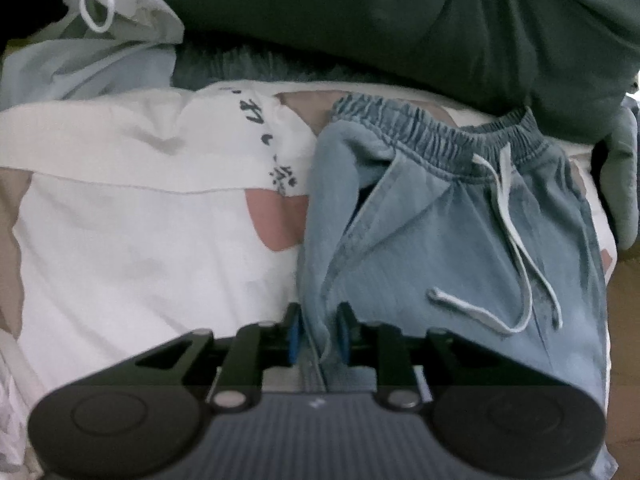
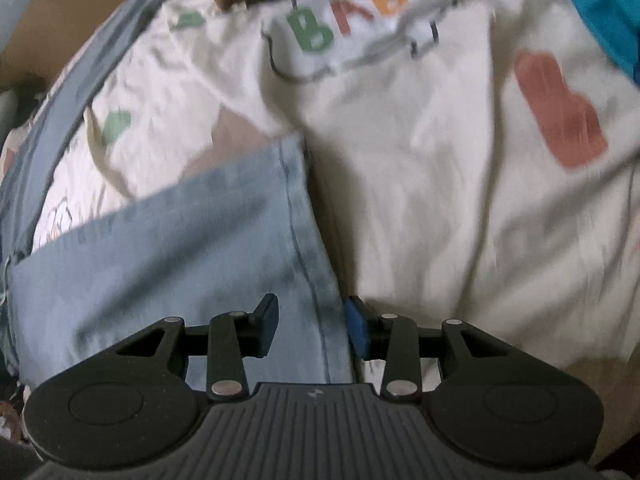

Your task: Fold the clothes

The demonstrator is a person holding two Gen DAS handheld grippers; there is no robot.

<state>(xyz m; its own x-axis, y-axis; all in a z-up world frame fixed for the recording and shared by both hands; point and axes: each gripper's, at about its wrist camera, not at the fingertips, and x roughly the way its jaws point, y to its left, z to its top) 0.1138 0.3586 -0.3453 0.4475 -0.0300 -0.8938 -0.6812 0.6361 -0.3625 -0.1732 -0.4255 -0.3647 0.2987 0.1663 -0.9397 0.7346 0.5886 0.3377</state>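
In the left wrist view, the light blue denim drawstring shorts (image 1: 460,220) are being laid on a cream printed bedsheet (image 1: 132,240), below a dark green garment (image 1: 360,4). Their folded side edge is being straddled by the left gripper (image 1: 319,330), its jaws narrowly parted, the pads not visibly pressing.

In the right wrist view, the shorts' hemmed leg end (image 2: 192,240) is being straddled by the right gripper (image 2: 312,328), its jaws standing wider, clear of the cloth.

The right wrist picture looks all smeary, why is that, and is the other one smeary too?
Right wrist view: motion blur smears the sheet's printed letters and the blue trousers. Left wrist view: sharper, the drawstring is crisp, but the fisheye bends its edges.
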